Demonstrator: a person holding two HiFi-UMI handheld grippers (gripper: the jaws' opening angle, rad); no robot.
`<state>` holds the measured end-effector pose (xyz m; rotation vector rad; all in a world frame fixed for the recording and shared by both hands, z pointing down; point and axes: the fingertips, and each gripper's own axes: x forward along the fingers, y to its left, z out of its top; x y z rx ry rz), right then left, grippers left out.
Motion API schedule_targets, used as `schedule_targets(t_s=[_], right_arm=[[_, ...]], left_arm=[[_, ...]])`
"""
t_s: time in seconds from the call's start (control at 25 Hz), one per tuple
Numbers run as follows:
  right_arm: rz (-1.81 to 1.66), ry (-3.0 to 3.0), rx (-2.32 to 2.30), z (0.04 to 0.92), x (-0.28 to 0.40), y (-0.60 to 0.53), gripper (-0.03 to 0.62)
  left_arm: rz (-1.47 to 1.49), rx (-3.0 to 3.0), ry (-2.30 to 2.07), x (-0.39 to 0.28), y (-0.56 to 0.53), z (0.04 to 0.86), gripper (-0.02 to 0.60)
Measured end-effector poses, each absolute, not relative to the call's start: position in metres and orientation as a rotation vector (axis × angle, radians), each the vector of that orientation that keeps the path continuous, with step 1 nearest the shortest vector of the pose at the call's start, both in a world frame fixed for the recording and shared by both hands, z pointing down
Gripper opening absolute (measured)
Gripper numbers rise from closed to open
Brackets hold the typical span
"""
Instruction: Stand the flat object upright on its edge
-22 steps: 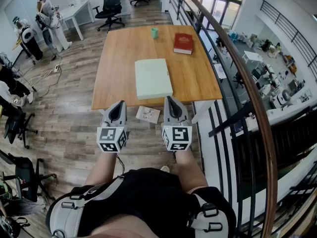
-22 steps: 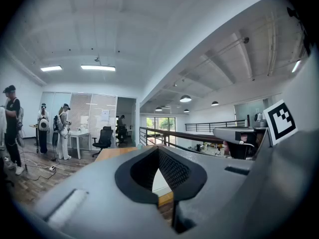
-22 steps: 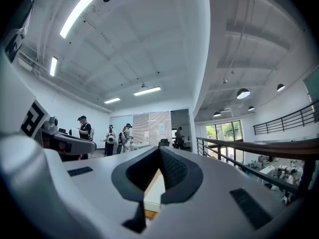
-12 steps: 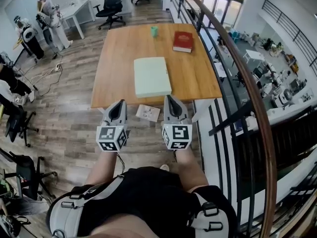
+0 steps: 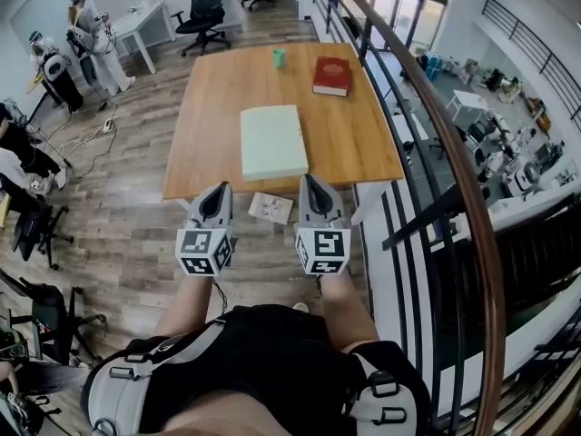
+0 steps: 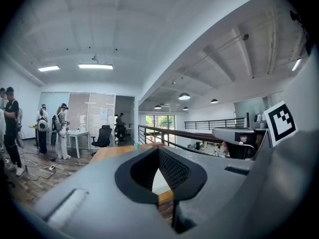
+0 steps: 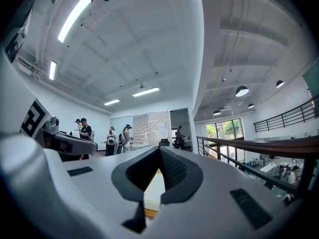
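A pale green flat object (image 5: 272, 142) lies flat in the middle of the wooden table (image 5: 211, 98). Both grippers are held side by side before the table's near edge, short of the object. My left gripper (image 5: 221, 191) is shut with nothing in it, and the left gripper view shows its jaws (image 6: 158, 151) meeting at the tips. My right gripper (image 5: 310, 183) is likewise shut and empty, its tips (image 7: 160, 150) together. A strip of the pale object (image 7: 153, 188) shows through the gap below the right jaws.
A red book (image 5: 331, 75) and a small teal cup (image 5: 280, 58) sit at the table's far end. A sheet of paper (image 5: 270, 208) lies on the floor under the near edge. A railing (image 5: 427, 107) runs along the right. Office chair (image 5: 207, 12) and people (image 5: 91, 36) stand far left.
The table and its objects have slid slightly left in the head view. Both grippers stay shut and in nearly the same place.
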<state>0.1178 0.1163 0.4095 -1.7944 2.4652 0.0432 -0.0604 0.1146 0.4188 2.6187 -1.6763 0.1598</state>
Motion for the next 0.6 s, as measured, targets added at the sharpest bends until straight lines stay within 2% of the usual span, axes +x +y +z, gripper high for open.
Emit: schedule_targets(t_s=[0.6], right_arm=[[0.045,2.503,-1.759,0.418,0.161,0.112,0.005]], left_arm=[[0.168,2.618,-1.695,-0.007,0.115,0.427,0.005]])
